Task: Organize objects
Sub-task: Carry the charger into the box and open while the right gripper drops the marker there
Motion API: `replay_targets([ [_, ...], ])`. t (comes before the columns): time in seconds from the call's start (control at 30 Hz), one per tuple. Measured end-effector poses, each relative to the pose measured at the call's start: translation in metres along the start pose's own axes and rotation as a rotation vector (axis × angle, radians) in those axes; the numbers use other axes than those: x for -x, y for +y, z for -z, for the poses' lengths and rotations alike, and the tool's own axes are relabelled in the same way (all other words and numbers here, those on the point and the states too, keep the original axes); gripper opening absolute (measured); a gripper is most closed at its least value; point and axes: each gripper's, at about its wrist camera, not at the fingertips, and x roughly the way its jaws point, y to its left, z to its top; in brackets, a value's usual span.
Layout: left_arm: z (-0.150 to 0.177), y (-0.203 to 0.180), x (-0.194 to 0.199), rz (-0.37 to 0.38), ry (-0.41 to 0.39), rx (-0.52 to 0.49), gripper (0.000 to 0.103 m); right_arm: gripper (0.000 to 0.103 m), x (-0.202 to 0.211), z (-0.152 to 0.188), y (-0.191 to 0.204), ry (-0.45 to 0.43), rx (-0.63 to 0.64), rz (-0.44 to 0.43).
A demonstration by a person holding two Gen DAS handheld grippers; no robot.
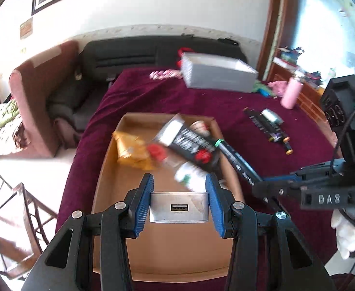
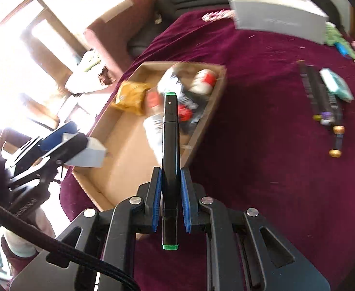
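Left tongs [image 1: 178,194] clamped on silver charger [image 1: 178,207]; right tongs [image 2: 171,202] gripping black marker [image 2: 170,145]; cluttered cardboard tray [image 1: 109,165] beneath

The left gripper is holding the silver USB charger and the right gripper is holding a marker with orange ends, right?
Not quite. The marker in the right gripper has green ends, as the right wrist view shows. The left gripper does hold the silver USB charger.

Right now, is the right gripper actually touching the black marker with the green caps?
Touching. In the right wrist view the right gripper has both blue pads pressed against the black marker, with no gap on either side.
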Motion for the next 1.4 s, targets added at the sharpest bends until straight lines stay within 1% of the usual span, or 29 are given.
replay_targets([
  [0.07, 0.004, 0.009, -0.008, -0.005, 0.017, 0.009, 0.039, 0.013, -0.024, -0.002, 0.016, 0.039, 0.017, -0.012],
  [0.17, 0.008, 0.020, -0.024, -0.014, 0.043, 0.013, 0.039, 0.013, -0.050, -0.002, 0.032, 0.085, 0.042, -0.003],
  [0.27, 0.008, 0.028, -0.036, -0.018, 0.056, 0.023, 0.039, 0.013, -0.072, -0.007, 0.041, 0.112, 0.053, 0.006],
  [0.4, 0.006, 0.032, -0.040, -0.008, 0.044, 0.039, 0.039, 0.013, -0.090, -0.014, 0.040, 0.134, 0.049, 0.016],
  [0.53, 0.002, 0.035, -0.040, -0.008, 0.031, 0.060, 0.041, 0.015, -0.097, -0.011, 0.034, 0.143, 0.029, -0.039],
  [0.57, 0.000, 0.035, -0.039, -0.017, 0.026, 0.064, 0.043, 0.017, -0.097, -0.010, 0.033, 0.140, 0.024, -0.049],
  [0.63, -0.001, 0.036, -0.038, -0.034, 0.014, 0.067, 0.055, 0.028, -0.098, -0.008, 0.032, 0.132, 0.021, -0.064],
  [0.67, -0.002, 0.036, -0.036, -0.041, 0.006, 0.069, 0.058, 0.032, -0.098, -0.006, 0.032, 0.129, 0.022, -0.074],
  [0.7, -0.002, 0.037, -0.035, -0.048, 0.000, 0.072, 0.064, 0.037, -0.098, -0.004, 0.034, 0.121, 0.029, -0.086],
  [0.73, -0.003, 0.037, -0.033, -0.060, -0.005, 0.077, 0.067, 0.039, -0.097, -0.003, 0.036, 0.118, 0.037, -0.094],
  [0.77, -0.003, 0.037, -0.030, -0.067, -0.012, 0.082, 0.067, 0.042, -0.096, -0.001, 0.037, 0.115, 0.045, -0.103],
  [0.87, -0.005, 0.039, -0.021, -0.102, -0.031, 0.093, 0.069, 0.044, -0.088, 0.002, 0.040, 0.100, 0.056, -0.129],
  [0.9, -0.006, 0.040, -0.017, -0.116, -0.042, 0.102, 0.073, 0.044, -0.083, 0.004, 0.040, 0.084, 0.061, -0.135],
  [1.0, -0.007, 0.043, -0.006, -0.121, -0.099, 0.158, 0.076, 0.044, -0.068, 0.009, 0.039, 0.048, 0.076, -0.128],
  [1.07, -0.009, 0.042, 0.000, -0.108, -0.148, 0.202, 0.081, 0.044, -0.052, 0.014, 0.035, 0.009, 0.090, -0.105],
  [1.13, -0.013, 0.034, 0.004, -0.085, -0.209, 0.231, 0.091, 0.044, -0.034, 0.021, 0.027, -0.034, 0.100, -0.076],
  [1.2, -0.019, 0.018, 0.002, -0.059, -0.260, 0.253, 0.096, 0.044, -0.016, 0.027, 0.018, -0.079, 0.101, -0.038],
  [1.23, -0.023, 0.011, 0.000, -0.045, -0.277, 0.260, 0.096, 0.044, -0.009, 0.029, 0.014, -0.101, 0.102, -0.020],
  [1.27, -0.025, 0.003, -0.004, -0.030, -0.290, 0.268, 0.096, 0.044, 0.003, 0.034, 0.006, -0.132, 0.102, 0.023],
  [1.3, -0.029, -0.007, -0.014, -0.009, -0.297, 0.275, 0.096, 0.044, 0.001, 0.028, 0.012, -0.148, 0.099, 0.055],
  [1.33, -0.032, -0.016, -0.024, -0.001, -0.290, 0.276, 0.096, 0.044, 0.010, 0.032, 0.007, -0.172, 0.092, 0.096],
  [1.37, -0.033, -0.024, -0.036, -0.007, -0.272, 0.273, 0.096, 0.044, 0.021, 0.036, -0.001, -0.197, 0.083, 0.142],
  [1.4, -0.034, -0.031, -0.048, -0.027, -0.245, 0.268, 0.096, 0.044, 0.023, 0.031, -0.007, -0.212, 0.078, 0.181],
])
